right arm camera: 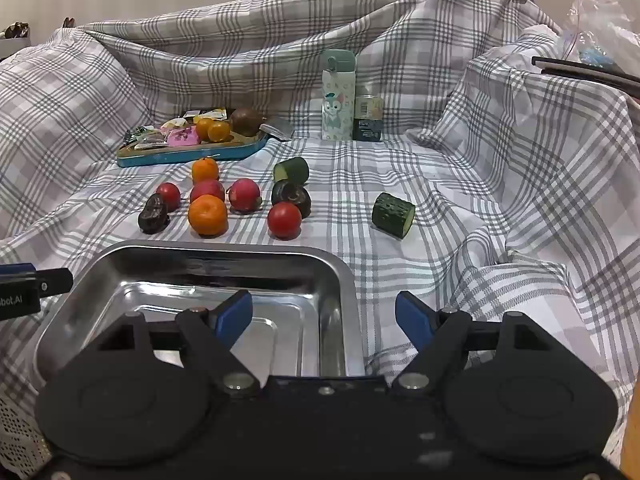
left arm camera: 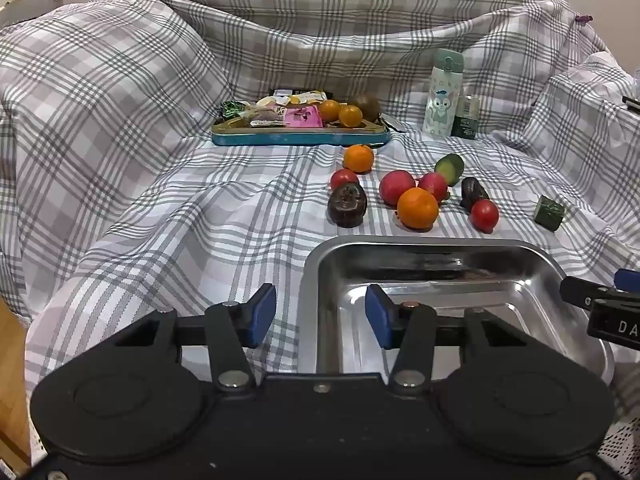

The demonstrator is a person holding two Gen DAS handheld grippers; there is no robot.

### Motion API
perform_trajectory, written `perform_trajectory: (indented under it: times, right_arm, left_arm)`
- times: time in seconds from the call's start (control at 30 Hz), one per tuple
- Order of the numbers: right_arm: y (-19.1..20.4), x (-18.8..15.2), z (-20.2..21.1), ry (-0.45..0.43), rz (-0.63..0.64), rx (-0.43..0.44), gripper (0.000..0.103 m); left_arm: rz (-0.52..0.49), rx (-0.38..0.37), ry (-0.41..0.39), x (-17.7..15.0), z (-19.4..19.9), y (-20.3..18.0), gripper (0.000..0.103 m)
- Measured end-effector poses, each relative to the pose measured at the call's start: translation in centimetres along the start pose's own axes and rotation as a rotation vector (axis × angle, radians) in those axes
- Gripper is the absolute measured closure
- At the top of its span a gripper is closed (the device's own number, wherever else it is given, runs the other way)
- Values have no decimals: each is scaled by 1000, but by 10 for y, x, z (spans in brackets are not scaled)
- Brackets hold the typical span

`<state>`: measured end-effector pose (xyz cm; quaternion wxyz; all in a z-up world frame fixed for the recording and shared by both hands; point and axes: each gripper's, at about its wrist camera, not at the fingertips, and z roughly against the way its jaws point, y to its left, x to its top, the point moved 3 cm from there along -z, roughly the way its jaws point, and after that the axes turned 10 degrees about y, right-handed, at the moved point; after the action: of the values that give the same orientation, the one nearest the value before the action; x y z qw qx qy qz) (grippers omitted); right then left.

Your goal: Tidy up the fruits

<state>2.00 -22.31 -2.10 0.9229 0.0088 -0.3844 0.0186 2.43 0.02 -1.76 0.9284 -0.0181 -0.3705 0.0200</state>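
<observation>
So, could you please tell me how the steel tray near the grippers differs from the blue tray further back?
The steel tray is bare shiny metal, while the blue tray has painted blue sides. The steel tray holds nothing; the blue tray carries snack packets and fruit. The steel tray looks deeper, the blue one shallower. Both are rectangular and rest on the checked cloth.

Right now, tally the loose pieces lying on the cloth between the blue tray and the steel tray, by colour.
orange fruits: 2
red fruits: 4
dark fruits: 2
green cucumber pieces: 2
Total: 10
</observation>
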Motion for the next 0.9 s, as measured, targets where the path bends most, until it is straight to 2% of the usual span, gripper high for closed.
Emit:
perform_trajectory:
  times: [0.9]
  right_arm:
    - [0,-1,-1,1,7,-6,22]
  left_arm:
    - [-37,15,6,-3,-3,-4,47]
